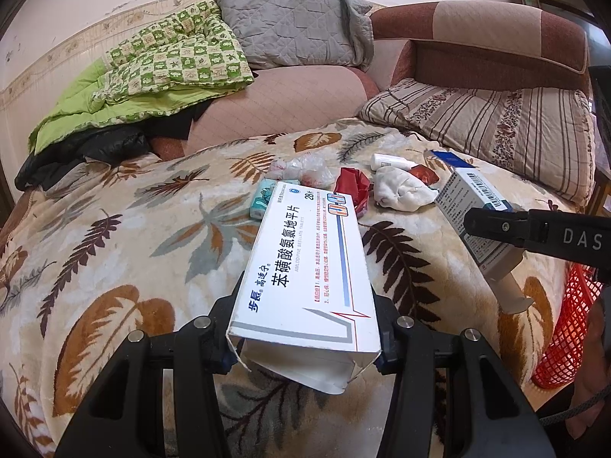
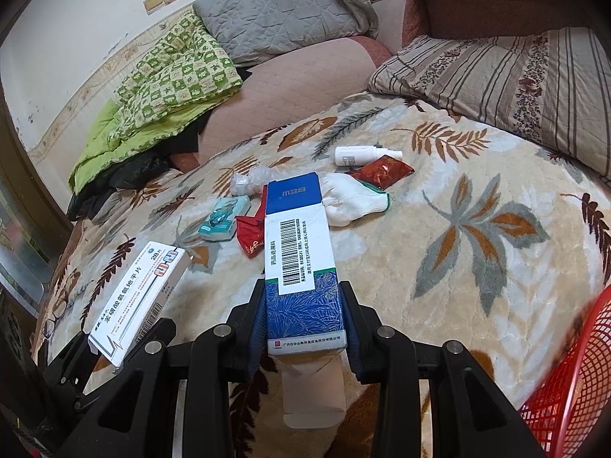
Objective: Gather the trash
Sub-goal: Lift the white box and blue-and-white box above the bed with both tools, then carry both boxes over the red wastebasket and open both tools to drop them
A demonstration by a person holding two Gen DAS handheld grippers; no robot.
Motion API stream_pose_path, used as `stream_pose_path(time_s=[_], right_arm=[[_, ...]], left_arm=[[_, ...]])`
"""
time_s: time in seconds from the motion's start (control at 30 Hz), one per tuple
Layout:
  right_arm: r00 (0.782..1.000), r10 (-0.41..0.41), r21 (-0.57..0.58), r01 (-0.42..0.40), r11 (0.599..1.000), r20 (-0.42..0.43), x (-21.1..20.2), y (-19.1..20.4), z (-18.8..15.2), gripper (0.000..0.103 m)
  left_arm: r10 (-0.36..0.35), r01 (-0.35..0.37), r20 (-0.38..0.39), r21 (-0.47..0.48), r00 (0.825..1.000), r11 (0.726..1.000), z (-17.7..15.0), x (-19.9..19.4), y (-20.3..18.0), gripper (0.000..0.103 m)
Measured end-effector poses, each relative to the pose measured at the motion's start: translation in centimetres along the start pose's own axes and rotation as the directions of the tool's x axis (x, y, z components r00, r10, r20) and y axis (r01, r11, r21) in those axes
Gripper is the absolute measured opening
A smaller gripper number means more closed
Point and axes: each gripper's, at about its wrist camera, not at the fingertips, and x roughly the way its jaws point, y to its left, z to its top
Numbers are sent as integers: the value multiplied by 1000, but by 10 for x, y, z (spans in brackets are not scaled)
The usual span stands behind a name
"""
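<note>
Your leaf-patterned blanket (image 2: 477, 191) covers the bed, with a red mesh basket (image 2: 573, 381) at its right edge. Your left gripper (image 1: 305, 328) pinches a long white medicine box (image 1: 309, 263) with blue lettering, its near flap torn open, held above the blanket. Your right gripper (image 2: 305, 328) clamps a blue-and-white box (image 2: 299, 263) bearing a barcode. Beyond lie a white glove (image 2: 351, 198), a red wrapper (image 2: 250, 234) and a small white bottle (image 2: 362, 154).

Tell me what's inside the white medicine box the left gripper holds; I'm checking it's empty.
The white medicine box has its near end open, showing only bare cardboard; deeper inside is hidden.
</note>
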Motion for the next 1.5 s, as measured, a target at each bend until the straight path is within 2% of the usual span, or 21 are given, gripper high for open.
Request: stream_pose_path(time_s=[0.23, 0.57, 0.83, 1.3, 1.4, 1.5], right_arm=[[1000, 22, 74, -23, 997, 11, -17, -16, -4, 38], [998, -13, -2, 13, 1000, 55, -38, -3, -13, 39], [998, -16, 1, 16, 1000, 59, -41, -5, -14, 39], [998, -1, 25, -1, 1000, 57, -43, -9, -13, 39], [998, 15, 51, -18, 999, 62, -49, -13, -15, 39], [997, 38, 97, -44, 994, 65, -59, -22, -18, 39]], left_arm=[[12, -12, -2, 12, 1000, 1000, -3, 0, 1, 50], [55, -55, -17, 26, 998, 998, -10, -2, 3, 50], [68, -68, -19, 29, 997, 997, -11, -4, 3, 50], [61, -60, -22, 29, 998, 998, -10, -3, 0, 50], [46, -46, -18, 31, 999, 998, -10, -5, -4, 50], [1, -1, -12, 43, 1000, 999, -8, -9, -11, 50]])
